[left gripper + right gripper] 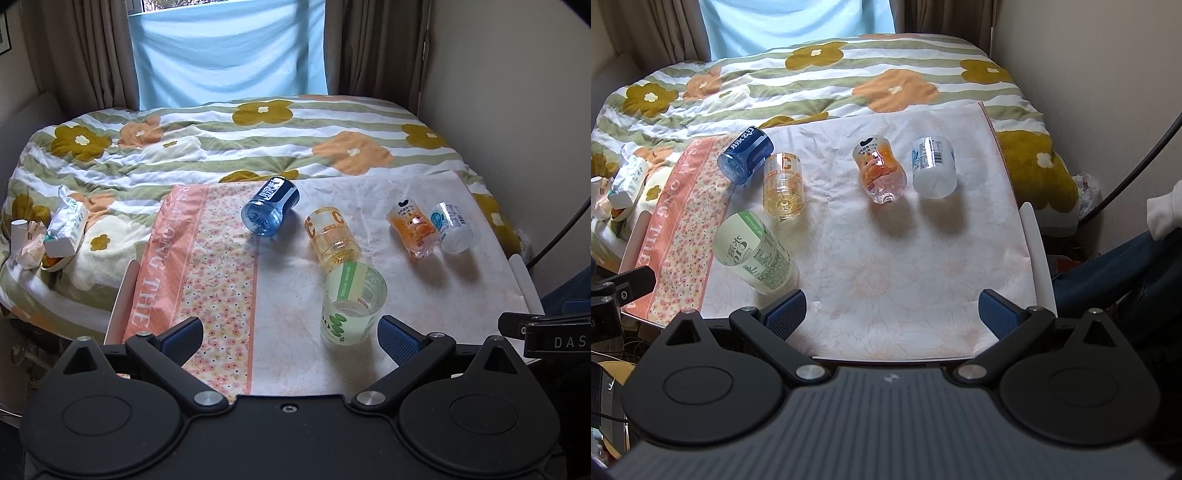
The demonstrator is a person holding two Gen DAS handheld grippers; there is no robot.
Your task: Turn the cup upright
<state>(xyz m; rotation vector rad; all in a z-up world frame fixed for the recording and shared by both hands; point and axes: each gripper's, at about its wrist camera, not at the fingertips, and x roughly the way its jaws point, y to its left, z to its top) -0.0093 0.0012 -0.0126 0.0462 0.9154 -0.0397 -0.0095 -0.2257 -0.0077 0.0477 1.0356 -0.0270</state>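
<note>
From my left wrist camera, my left gripper (290, 334) hangs with its jaws spread wide and nothing between them. Just beyond, near the right finger, the green cup (352, 304) stands upright on the floral cloth (280, 295). Farther off lie the yellow cup (332, 240), blue cup (270, 211), orange cup (413, 230) and white cup (452, 227).

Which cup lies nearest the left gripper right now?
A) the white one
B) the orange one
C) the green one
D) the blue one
C: in the left wrist view the green cup lies just ahead of the open left gripper, near its right finger; the blue cup, orange cup and white cup lie farther off.
</note>
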